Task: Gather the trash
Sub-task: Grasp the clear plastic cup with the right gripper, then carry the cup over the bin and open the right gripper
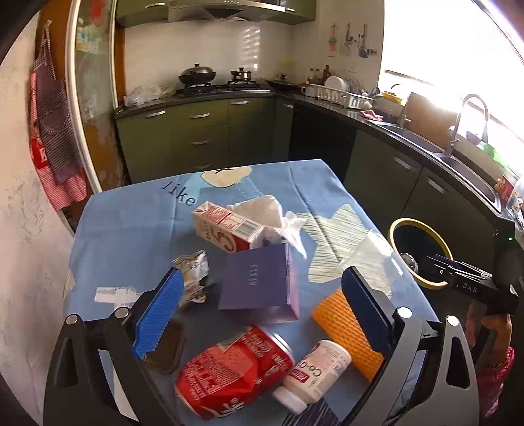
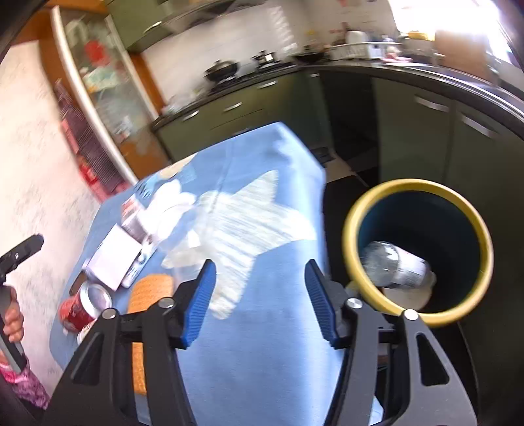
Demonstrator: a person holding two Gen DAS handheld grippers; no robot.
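Your left gripper [image 1: 258, 314] hangs wide open and empty over the crushed red can [image 1: 234, 370] and white bottle [image 1: 314, 373] on the blue tablecloth [image 1: 131, 229]. Your right gripper [image 2: 260, 298] is parted, holding nothing, beside the yellow-rimmed bin [image 2: 353, 216] containing a clear plastic bottle [image 2: 398, 265].

Home kitchen with an L-shaped run of green cabinets

A gas hob [image 1: 218, 87] carries a lidded wok [image 1: 197, 74] and a small pot [image 1: 241, 74] beneath an extractor hood [image 1: 209, 9]; the dark worktop [image 1: 327, 103] holds a dish rack [image 1: 340, 93] with plates, bottles of seasoning, and a sink with a curved tap [image 1: 465, 121] under a bright window. Utensils hang on the white tiled wall, aprons [image 1: 54, 131] hang by the door frame, and a table under a blue printed cloth [image 1: 131, 229] stands beside a yellow-rimmed waste bin [image 2: 417, 252]
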